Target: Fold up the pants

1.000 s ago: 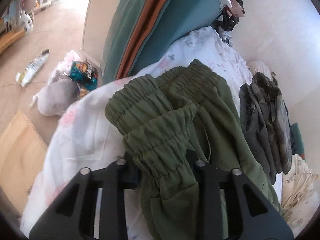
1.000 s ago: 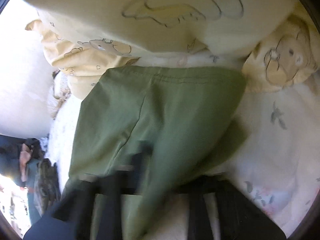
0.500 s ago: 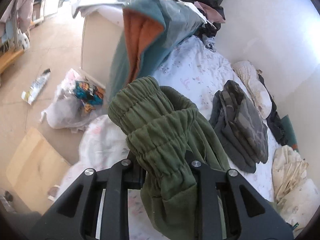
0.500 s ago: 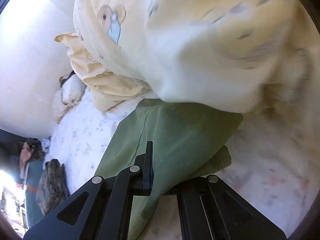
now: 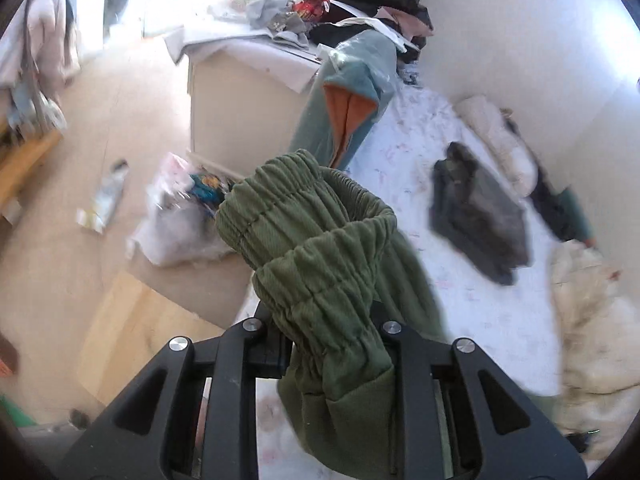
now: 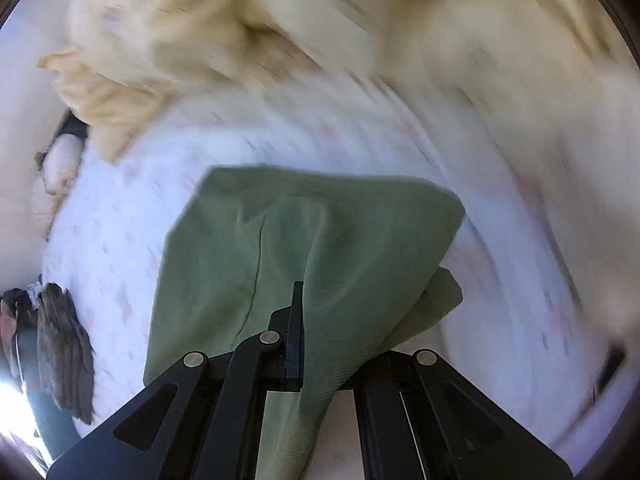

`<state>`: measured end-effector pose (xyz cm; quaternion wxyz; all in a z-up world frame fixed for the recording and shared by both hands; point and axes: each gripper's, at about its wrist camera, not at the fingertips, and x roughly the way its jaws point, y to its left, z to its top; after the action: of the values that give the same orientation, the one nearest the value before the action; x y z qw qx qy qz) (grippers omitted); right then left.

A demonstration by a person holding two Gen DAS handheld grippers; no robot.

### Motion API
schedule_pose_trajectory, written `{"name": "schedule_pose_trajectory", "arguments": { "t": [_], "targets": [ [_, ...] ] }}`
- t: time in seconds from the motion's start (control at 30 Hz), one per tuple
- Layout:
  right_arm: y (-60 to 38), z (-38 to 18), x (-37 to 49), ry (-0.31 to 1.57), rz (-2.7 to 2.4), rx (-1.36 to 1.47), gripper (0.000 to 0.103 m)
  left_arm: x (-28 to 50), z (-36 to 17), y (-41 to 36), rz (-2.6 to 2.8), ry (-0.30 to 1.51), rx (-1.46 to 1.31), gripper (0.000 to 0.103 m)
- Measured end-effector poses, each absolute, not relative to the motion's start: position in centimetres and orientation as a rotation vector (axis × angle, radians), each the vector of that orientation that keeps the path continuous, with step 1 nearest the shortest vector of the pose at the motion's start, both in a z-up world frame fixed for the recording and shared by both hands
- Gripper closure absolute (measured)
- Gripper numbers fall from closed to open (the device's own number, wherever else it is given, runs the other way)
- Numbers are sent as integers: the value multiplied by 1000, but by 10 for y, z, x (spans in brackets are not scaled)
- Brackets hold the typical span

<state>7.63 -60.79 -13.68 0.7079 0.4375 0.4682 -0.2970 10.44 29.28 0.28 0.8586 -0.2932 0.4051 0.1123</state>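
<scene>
Lifted well clear of the bed [image 5: 460, 208] compared with a second ago: then lying stretched along the sheet, now hanging in the air between the two grippers. Left gripper [image 5: 332, 344] clenched on the gathered waistband of the green pants [image 5: 320, 264], elastic bunched thick between the fingers [image 5: 276, 344]. More floor, a white cabinet [image 5: 240, 112] and a plastic bag [image 5: 180, 224] in the left view than before, so raised and pulled back from the mattress. Right gripper [image 6: 316, 344] pinched fully together on a thin fold of the leg fabric [image 6: 288, 248], cloth draped over the right finger and trailing down past it. Yellow blanket [image 6: 180, 40] farther off and heavily smeared by blur in the right view, sheet now visible all round the green cloth.

Likely meaning: not a fold yet, more a pick-up to shake out or reposition the garment. Waist end crumpled, leg end doubled on itself, so still needing to be laid flat and straightened before any clean fold. Dark folded clothes [image 5: 480, 216] lying on the bed nearby, well apart from the pants.
</scene>
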Motion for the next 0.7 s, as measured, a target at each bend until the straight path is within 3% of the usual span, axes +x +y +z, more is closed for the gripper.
{"name": "schedule_pose_trajectory", "arguments": {
  "t": [0.17,0.23,0.27,0.37,0.47,0.57,0.7],
  "targets": [
    [-582,-150,37,1154,-664,958,102,66,29,318,205,845,-563,84],
    [-576,-159,29,1224,-679,907,95,59,29,319,202,867,-532,84],
    [-573,-163,32,1285,-697,854,84,58,26,317,201,880,-513,84],
    [-572,-161,30,1355,-762,762,70,56,12,311,202,921,-489,83],
    [-561,-135,39,1398,-889,503,44,60,6,306,207,939,-498,82],
    [-541,-93,49,1307,-953,261,44,65,1,293,213,981,-426,81],
    [-475,-33,58,1081,-718,245,44,69,-3,286,203,997,-377,81]
  ]
}}
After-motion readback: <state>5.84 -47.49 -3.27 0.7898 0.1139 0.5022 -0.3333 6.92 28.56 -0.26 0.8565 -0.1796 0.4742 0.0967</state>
